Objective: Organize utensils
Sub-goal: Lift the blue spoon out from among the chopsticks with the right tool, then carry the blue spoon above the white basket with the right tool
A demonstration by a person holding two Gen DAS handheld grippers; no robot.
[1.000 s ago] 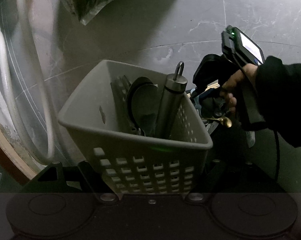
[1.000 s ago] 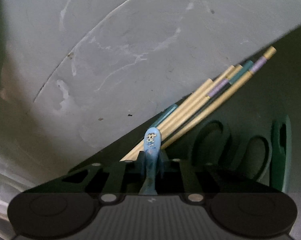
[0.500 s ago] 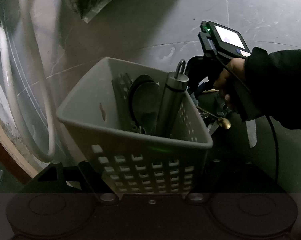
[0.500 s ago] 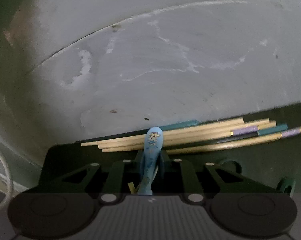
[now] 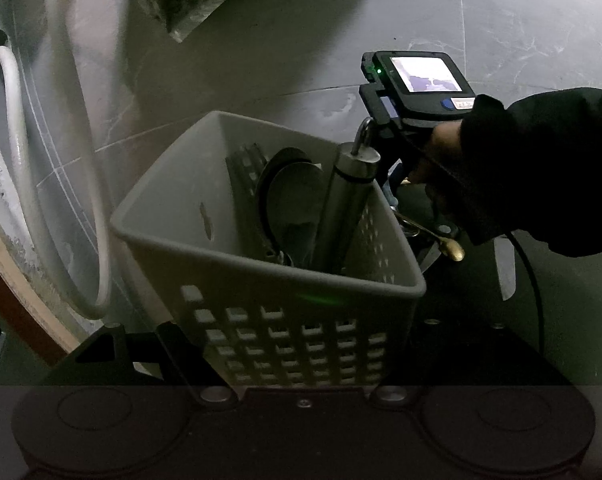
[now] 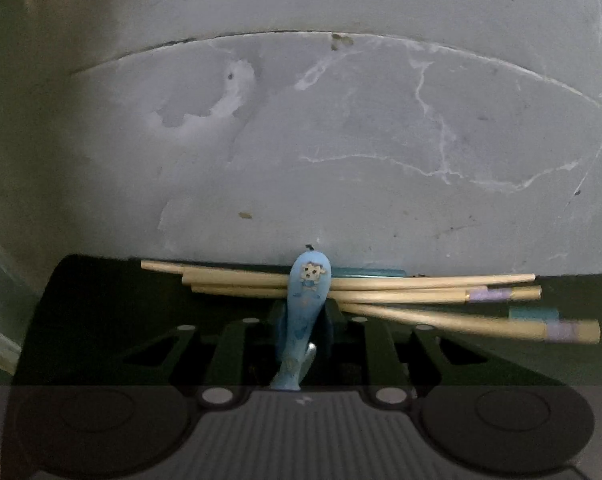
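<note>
- Two claws: left claw (image 5: 301,344) clamps the grey basket (image 5: 285,280), closing.
- Right claw (image 6: 301,320) grips a blue spoon (image 6: 307,280), jaws easing apart, above chopsticks (image 6: 401,292).

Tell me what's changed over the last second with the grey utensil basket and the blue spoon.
The right gripper, holding the blue cartoon-printed spoon, swung closer to the grey perforated plastic basket and rolled, so the wooden chopsticks now look level; its jaws are easing open. The left gripper kept the basket gripped, contents unchanged.
</note>
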